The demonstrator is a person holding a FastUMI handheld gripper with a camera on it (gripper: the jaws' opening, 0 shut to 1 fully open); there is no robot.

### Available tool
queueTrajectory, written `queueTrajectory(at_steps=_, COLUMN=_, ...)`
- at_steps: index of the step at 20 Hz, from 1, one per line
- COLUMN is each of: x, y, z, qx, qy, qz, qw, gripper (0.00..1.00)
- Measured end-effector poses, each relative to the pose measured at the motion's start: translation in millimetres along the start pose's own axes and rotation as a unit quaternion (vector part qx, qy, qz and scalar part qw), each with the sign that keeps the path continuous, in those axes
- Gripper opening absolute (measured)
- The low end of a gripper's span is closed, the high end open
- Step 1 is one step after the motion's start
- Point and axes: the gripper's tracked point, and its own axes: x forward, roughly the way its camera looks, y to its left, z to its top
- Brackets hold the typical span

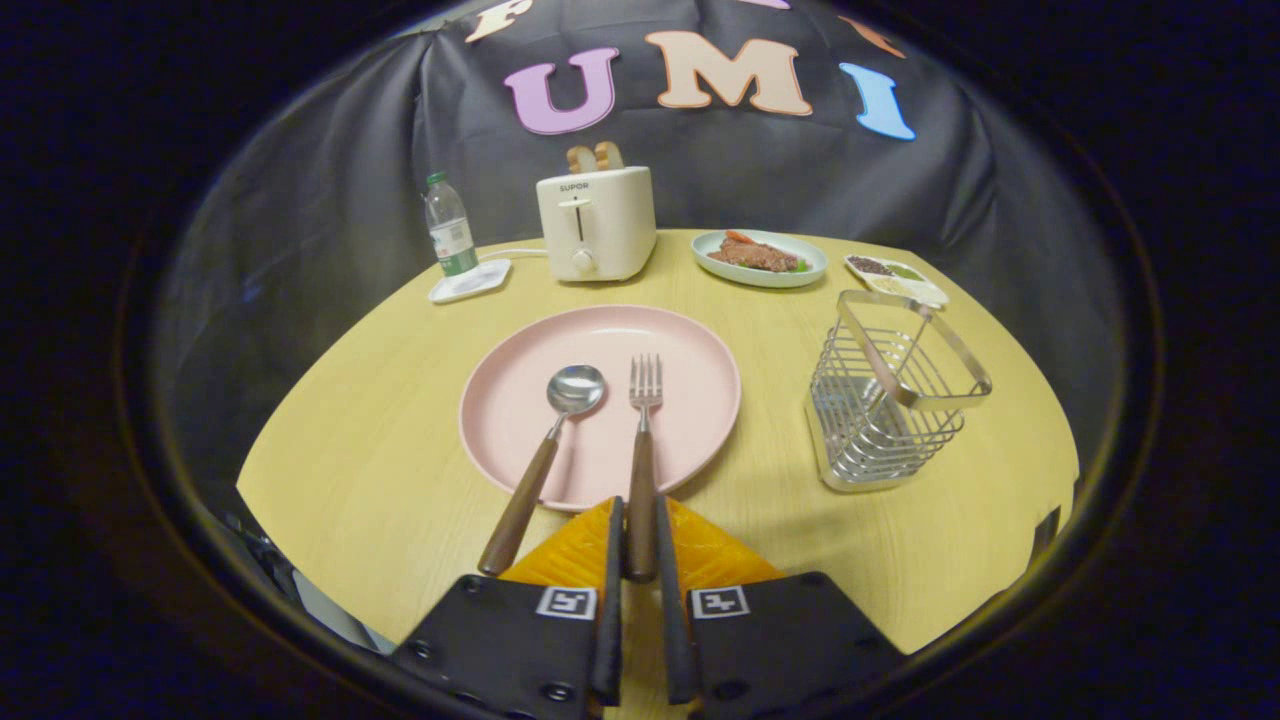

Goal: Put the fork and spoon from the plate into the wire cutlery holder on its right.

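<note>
Wooden counter (380,470), pale and yellowish, carries everything. At its middle sits a pink plate (600,335). At about two o'clock from the plate, apart from it, stands the wire cutlery holder (880,420), tilted in the fisheye view, with a flat metal handle over its top. At twelve o'clock from the plate stands a cream toaster (597,222) with two slices of bread poking up; a clear bottle (448,225) rests on a white coaster at eleven o'clock, and a pale dish of food (760,258) lies at one o'clock, with a small white tray beyond the holder. On the plate lie the spoon (560,420) and, just beside it at three o'clock, the fork (643,440), both with brown wooden handles reaching off the rim towards six o'clock. The gripper (640,535) has its fingers closed on the fork's handle end, one pressing each side.
</note>
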Motion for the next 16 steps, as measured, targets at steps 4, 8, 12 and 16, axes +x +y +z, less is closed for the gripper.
queueTrajectory(at_steps=4, x=-3, y=1, z=0, qx=-0.012, qy=0.008, qz=-0.006, qw=1.000, gripper=0.13)
queueTrajectory(at_steps=8, x=-5, y=-2, z=1, qx=-0.010, qy=0.010, qz=-0.016, qw=1.000, gripper=0.04)
queueTrajectory(at_steps=12, x=-15, y=-5, z=10, qx=-0.013, qy=0.005, qz=-0.017, qw=1.000, gripper=0.04)
queueTrajectory(at_steps=16, x=-32, y=-9, z=26, qx=-0.017, qy=0.003, qz=-0.008, qw=1.000, gripper=0.04)
